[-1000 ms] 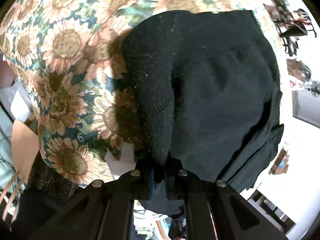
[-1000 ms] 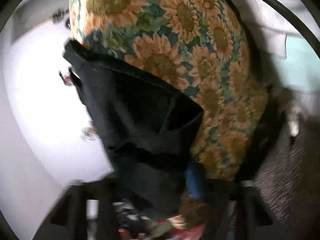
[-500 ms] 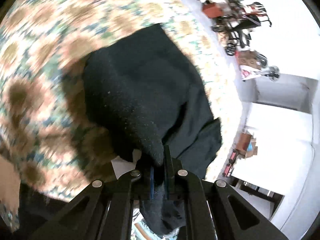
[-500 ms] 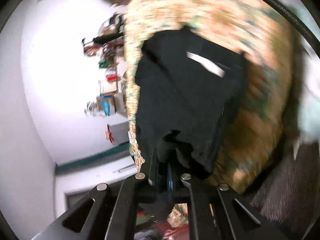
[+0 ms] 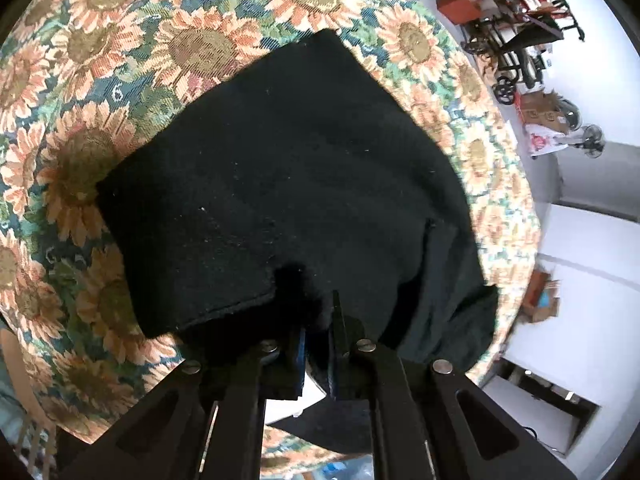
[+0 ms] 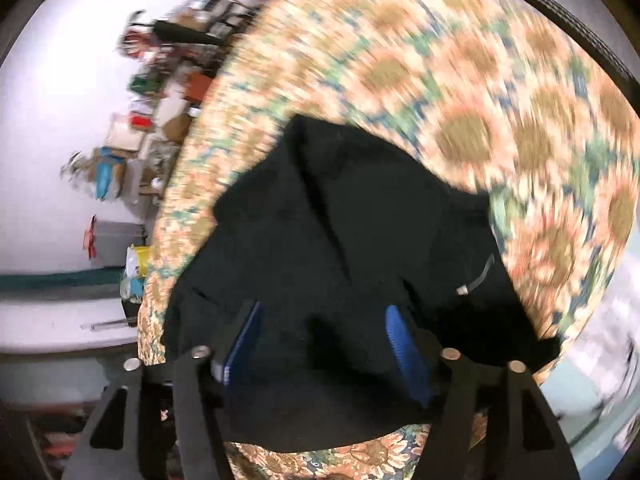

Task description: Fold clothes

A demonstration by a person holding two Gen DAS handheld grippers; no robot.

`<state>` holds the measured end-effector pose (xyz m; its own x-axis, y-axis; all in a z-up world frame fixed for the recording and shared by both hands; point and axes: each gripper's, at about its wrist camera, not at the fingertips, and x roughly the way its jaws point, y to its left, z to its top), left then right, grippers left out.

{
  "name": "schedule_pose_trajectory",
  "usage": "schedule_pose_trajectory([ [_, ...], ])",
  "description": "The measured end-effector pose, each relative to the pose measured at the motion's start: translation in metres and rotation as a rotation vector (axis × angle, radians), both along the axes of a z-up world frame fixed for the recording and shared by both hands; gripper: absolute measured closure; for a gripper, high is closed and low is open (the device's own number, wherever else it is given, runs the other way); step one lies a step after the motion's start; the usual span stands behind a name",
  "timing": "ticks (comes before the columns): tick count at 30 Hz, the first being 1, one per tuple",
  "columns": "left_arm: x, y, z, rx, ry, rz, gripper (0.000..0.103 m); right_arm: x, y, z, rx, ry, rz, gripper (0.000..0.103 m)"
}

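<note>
A black knitted garment (image 5: 280, 184) lies folded on the sunflower-patterned cloth-covered bench (image 5: 192, 40). The left tool (image 5: 318, 344) pinches the garment's near edge between its nearly closed fingers. The right tool (image 6: 320, 344) stands spread wide over the garment (image 6: 340, 220), gripping nothing.

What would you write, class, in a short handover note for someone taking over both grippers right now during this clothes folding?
Left gripper: shut on a pinch of the black garment at its near edge.
Right gripper: open, pads either side of the cloth, gripping nothing; that view is blurred.
Garment: lying on the sunflower tablecloth, doubled over, upper layer flat, a looser layer showing on the right.
Done: at least one fold appears laid.
Left: probably release the left pinch, square the edges, and fold again if needed.
</note>
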<state>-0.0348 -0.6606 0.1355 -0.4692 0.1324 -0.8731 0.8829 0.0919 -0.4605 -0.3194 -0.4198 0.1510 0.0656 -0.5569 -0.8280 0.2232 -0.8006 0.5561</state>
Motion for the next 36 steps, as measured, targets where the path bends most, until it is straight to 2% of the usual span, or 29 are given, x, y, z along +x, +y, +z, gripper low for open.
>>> schedule_pose_trajectory([
  [2,0.009,0.001,0.02,-0.081,0.001,0.002,0.066,0.013,-0.003,0.031,-0.033,0.091,0.056,0.033],
  [4,0.017,0.001,0.044,-0.199,-0.006,0.003,0.039,0.033,-0.01,0.052,-0.042,0.176,0.148,0.038],
  [6,0.024,0.002,0.065,-0.305,0.009,0.0,0.032,0.06,-0.023,0.069,-0.023,0.277,0.273,0.059],
  [8,0.027,0.0,0.081,-0.37,0.019,-0.028,0.031,0.095,-0.041,0.071,-0.008,0.35,0.414,0.063],
  [9,0.023,-0.001,0.08,-0.381,-0.016,-0.063,0.03,0.111,-0.048,0.067,-0.011,0.356,0.484,0.068],
  [10,0.018,-0.003,0.078,-0.389,-0.056,-0.099,0.03,0.125,-0.058,0.06,0.001,0.341,0.541,0.069],
  [12,0.003,-0.009,0.066,-0.401,-0.133,-0.184,0.03,0.139,-0.07,0.046,0.044,0.326,0.587,0.07],
  [14,0.008,0.003,0.06,-0.398,-0.189,-0.303,0.03,0.146,-0.079,0.037,0.097,0.333,0.595,0.07],
  [18,0.01,0.019,0.032,-0.365,-0.269,-0.478,0.03,0.144,-0.081,0.037,0.098,0.284,0.573,0.069],
  [22,0.004,0.051,0.023,-0.336,-0.221,-0.654,0.039,0.145,-0.072,0.038,0.174,0.308,0.581,0.069],
  [26,-0.028,0.091,0.022,-0.395,-0.231,-0.835,0.054,0.14,-0.079,0.024,0.207,0.321,0.593,0.069],
  [27,-0.037,0.096,0.017,-0.407,-0.241,-0.842,0.06,0.135,-0.083,0.018,0.215,0.32,0.589,0.069],
  [28,-0.047,0.094,0.01,-0.419,-0.258,-0.785,0.068,0.129,-0.088,0.011,0.223,0.32,0.585,0.069],
  [29,-0.049,0.089,0.006,-0.415,-0.274,-0.709,0.072,0.116,-0.093,0.002,0.238,0.312,0.566,0.069],
  [32,-0.047,0.054,-0.018,-0.336,-0.347,-0.509,0.085,0.074,-0.103,-0.019,0.271,0.285,0.492,0.069],
  [33,-0.043,0.042,-0.02,-0.321,-0.343,-0.462,0.096,0.061,-0.102,-0.026,0.269,0.261,0.477,0.068],
  [35,-0.027,0.018,-0.015,-0.27,-0.301,-0.381,0.097,0.043,-0.099,-0.037,0.237,0.173,0.474,0.068],
  [36,-0.017,0.008,-0.012,-0.283,-0.313,-0.342,0.097,0.038,-0.097,-0.037,0.219,0.152,0.481,0.068],
])
